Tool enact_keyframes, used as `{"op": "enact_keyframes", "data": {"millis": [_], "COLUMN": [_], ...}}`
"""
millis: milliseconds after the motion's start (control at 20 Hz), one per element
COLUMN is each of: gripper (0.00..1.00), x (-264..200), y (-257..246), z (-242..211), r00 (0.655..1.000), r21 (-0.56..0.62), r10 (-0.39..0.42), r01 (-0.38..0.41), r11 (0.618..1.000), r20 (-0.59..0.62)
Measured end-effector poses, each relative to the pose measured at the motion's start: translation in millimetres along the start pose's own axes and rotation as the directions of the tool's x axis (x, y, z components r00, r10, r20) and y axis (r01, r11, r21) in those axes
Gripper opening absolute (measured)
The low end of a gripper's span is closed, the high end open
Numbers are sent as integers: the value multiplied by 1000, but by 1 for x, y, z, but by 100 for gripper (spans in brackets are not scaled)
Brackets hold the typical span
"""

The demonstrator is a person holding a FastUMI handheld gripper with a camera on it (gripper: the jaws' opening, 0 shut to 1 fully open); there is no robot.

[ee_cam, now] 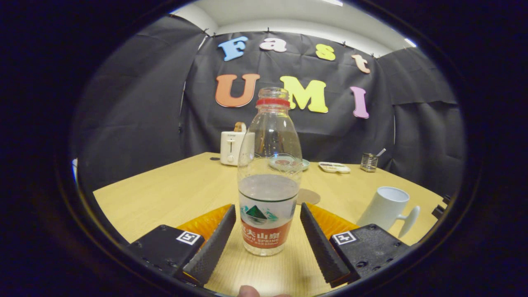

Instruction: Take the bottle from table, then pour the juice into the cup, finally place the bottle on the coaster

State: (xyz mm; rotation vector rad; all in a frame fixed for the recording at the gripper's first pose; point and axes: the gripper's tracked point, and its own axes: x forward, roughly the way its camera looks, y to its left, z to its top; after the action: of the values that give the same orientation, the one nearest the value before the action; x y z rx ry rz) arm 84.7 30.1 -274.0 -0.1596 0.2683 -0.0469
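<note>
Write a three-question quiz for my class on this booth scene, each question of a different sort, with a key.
1. True or false: the gripper has both fingers pressed on the clear plastic bottle with the red neck ring.
2. Multiple choice: the round brown coaster lies (A) beyond the bottle on the light wooden table, (B) under the white mug, (C) on top of the white toaster.
3. Fill in: the white ceramic mug stands off to the ____ finger's side.

Key
1. False: the fingers stand open, either side of the bottle, with a gap showing.
2. A.
3. Right; the white toaster sits far back on the table.
</note>
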Motion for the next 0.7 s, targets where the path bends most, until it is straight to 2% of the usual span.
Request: {"op": "enact_keyframes", "data": {"millis": [300,450,700], "gripper": [92,83,79], "x": [6,1,-8], "y": [7,9,11], "z": [-5,-2,11], "r00": [1000,999,998], "r21": [-5,-22,-20], "r10": [26,39,50], "r01": [-26,-40,-50], "r11": [1000,999,999], "r20": [-17,-29,-26]}}
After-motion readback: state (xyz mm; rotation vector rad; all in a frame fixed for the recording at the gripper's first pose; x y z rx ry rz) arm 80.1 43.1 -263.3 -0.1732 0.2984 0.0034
